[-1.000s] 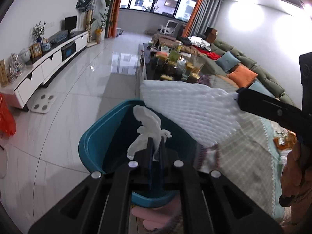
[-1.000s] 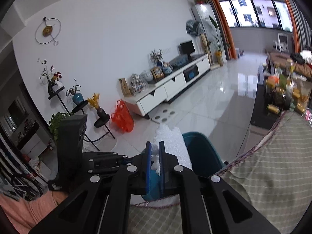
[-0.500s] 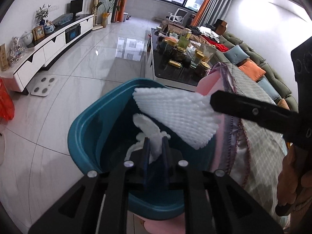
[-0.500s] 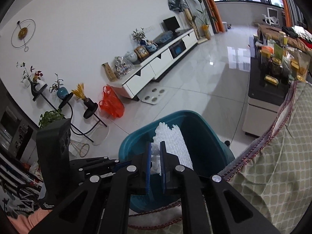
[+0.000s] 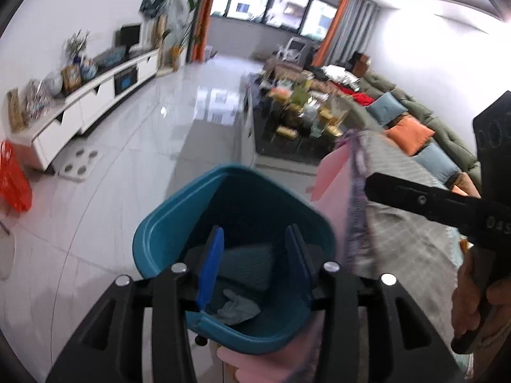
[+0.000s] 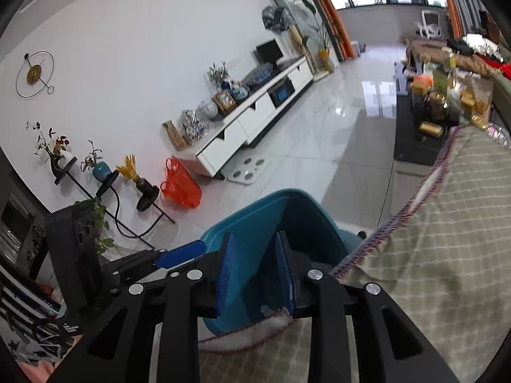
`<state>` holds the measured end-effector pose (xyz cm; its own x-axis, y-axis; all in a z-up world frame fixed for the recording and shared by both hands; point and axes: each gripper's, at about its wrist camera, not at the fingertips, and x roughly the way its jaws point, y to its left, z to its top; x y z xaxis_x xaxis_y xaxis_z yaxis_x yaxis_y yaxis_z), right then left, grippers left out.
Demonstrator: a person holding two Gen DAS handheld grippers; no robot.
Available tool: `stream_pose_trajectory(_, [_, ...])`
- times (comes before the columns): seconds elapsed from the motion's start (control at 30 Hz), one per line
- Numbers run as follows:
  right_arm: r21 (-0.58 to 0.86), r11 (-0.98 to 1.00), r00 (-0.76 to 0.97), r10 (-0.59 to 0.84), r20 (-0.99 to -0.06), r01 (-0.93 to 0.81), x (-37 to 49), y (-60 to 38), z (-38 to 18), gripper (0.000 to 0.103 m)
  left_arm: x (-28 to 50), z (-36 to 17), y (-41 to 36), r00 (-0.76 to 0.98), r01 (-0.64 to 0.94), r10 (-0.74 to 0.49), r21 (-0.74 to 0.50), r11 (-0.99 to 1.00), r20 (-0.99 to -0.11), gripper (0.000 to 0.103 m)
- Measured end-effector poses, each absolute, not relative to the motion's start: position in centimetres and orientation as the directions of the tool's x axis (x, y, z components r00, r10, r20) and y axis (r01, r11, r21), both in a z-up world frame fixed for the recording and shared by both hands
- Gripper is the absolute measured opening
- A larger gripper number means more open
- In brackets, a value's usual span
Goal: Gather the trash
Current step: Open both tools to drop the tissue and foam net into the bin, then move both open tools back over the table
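While both tools, left (image 5: 252,258) and right (image 6: 255,271), are opening empty above the bin (image 5: 191,223), trash (image 5: 238,311) lies below us; the cloth (image 6: 447,255) beside us may snag.

Bin (image 5: 153,239) mouth open — tablecloth (image 5: 399,223) crowds right (floor clear).

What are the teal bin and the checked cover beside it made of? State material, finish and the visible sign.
Teal bin: likely moulded plastic, smooth with a slight sheen; its rim is thick and rounded.
Checked cover: woven fabric, matte; it drapes in folds and has a stitched, fringed edge.
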<state>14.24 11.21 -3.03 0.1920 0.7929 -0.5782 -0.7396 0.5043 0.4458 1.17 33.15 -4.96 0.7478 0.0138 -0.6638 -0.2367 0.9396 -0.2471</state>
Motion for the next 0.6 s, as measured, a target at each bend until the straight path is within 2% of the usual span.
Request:
stream_pose_trajectory(0.13, [0.386, 0.520, 0.266, 0.795, -0.546, -0.762, 12.3, 8.0, -1.1, 0.039, -0.3, -2.2, 30.0, 0.805, -0.152, -0.014, -0.230, 0.961, -0.593, 0.068])
stream_pose_trajectory(0.2, [0.347, 0.536, 0.311, 0.789, -0.530, -0.770, 11.0, 5.7, -0.1, 0.050, -0.8, -1.2, 27.9, 0.824, -0.091, -0.056, -0.229, 0.969, -0.564, 0.073])
stream_pose_trajectory(0.27, [0.311, 0.563, 0.362, 0.777, -0.516, -0.766, 10.0, 3.6, 0.8, 0.057, -1.3, -0.5, 25.2, 0.838, -0.018, -0.105, -0.220, 0.975, -0.535, 0.083])
stream_pose_trajectory(0.37, [0.266, 0.605, 0.428, 0.752, -0.501, -0.751, 8.5, 0.0, 1.7, 0.061, -1.9, 0.2, 21.3, 0.848, 0.088, -0.183, -0.208, 0.974, -0.497, 0.096])
stream_pose_trajectory(0.47, [0.255, 0.648, 0.483, 0.727, -0.489, -0.717, 7.5, -4.2, 2.0, 0.064, -1.9, 0.0, 17.1, 0.830, 0.199, -0.276, -0.204, 0.958, -0.485, 0.099])
stream_pose_trajectory(0.6, [0.257, 0.725, 0.565, 0.669, -0.483, -0.639, 6.7, -10.1, 2.1, 0.064, -1.1, -1.1, 11.2, 0.781, 0.308, -0.353, -0.174, 0.935, -0.516, 0.099])
